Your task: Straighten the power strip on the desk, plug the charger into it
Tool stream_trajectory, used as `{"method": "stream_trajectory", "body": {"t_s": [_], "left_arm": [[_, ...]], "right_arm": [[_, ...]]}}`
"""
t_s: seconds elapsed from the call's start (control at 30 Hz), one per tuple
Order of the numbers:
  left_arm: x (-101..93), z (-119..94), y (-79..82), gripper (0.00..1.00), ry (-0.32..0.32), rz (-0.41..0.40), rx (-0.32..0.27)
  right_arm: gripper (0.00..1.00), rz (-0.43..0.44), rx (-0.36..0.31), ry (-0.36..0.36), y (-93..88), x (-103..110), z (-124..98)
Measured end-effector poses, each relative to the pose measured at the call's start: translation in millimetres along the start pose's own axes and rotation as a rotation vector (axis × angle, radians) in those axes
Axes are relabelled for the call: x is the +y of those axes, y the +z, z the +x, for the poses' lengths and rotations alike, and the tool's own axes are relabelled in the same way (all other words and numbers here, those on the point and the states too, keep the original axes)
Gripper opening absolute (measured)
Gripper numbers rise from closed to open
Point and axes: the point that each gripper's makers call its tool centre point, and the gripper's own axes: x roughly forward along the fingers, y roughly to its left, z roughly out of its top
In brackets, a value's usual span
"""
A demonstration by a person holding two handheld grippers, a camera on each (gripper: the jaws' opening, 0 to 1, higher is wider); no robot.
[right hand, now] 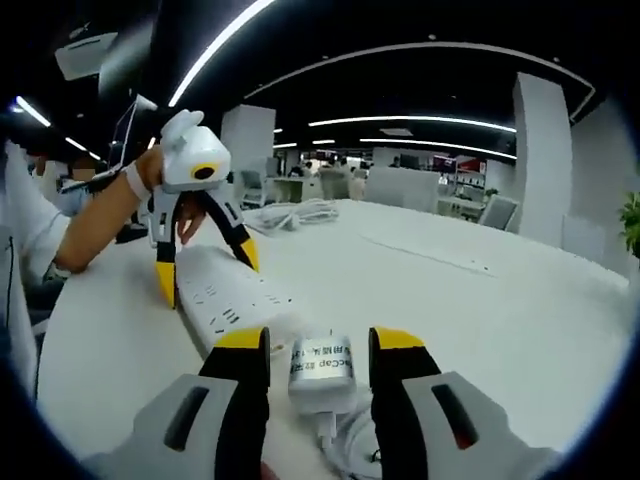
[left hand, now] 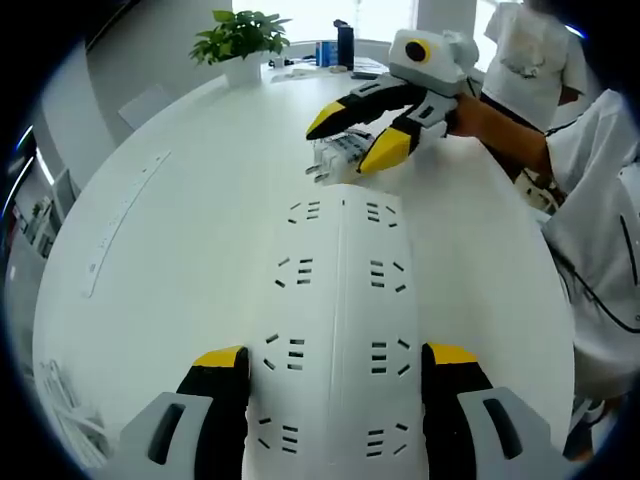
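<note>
Power strip (left hand: 338,330) between left gripper (left hand: 335,375); right gripper (right hand: 318,352) around charger (right hand: 322,372) (label unreadable).

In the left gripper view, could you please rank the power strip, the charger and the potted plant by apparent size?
1. power strip, though nearest the camera
2. potted plant
3. charger, partly hidden by the right gripper, so unsure against the plant

The charger (right hand: 322,372) bears a white label, its print partly legible as "Cap".

Your white power strip (left hand: 340,330) lies flat on the tabletop (left hand: 180,250), sockets up; the white charger (right hand: 320,372) sits just beside its far end, prongs toward it
</note>
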Motion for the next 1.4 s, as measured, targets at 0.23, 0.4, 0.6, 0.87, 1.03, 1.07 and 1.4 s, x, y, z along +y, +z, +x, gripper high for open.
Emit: {"method": "stream_trajectory", "body": {"t_s": [0.23,0.4,0.6,0.87,1.03,1.07,1.4], "left_arm": [[-0.9,1,0.5,0.71,-0.001,0.001,-0.001],[-0.9,1,1.0,0.71,-0.002,0.002,-0.002],[-0.7,2,1.4,0.71,-0.002,0.002,-0.003],[-0.7,4,1.9,0.71,-0.002,0.003,-0.003],[-0.6,4,2.2,0.71,-0.002,0.003,-0.002],[-0.6,4,2.3,0.71,-0.002,0.003,-0.002],[-0.3,4,2.5,0.71,-0.002,0.003,-0.001]], "right_arm": [[0.38,-0.032,0.011,-0.057,-14.4,-2,-1],[0.35,-0.032,0.028,-0.058,-20.2,-2,3],[0.28,-0.083,0.041,-0.059,-24.1,-3,4],[0.27,-0.087,0.051,-0.066,-26.0,-4,3],[0.27,-0.031,0.043,-0.074,-23.1,-7,0],[0.27,-0.027,0.039,-0.076,-21.3,-7,-2],[0.27,0.078,0.130,-0.010,4.9,10,-17]]}}
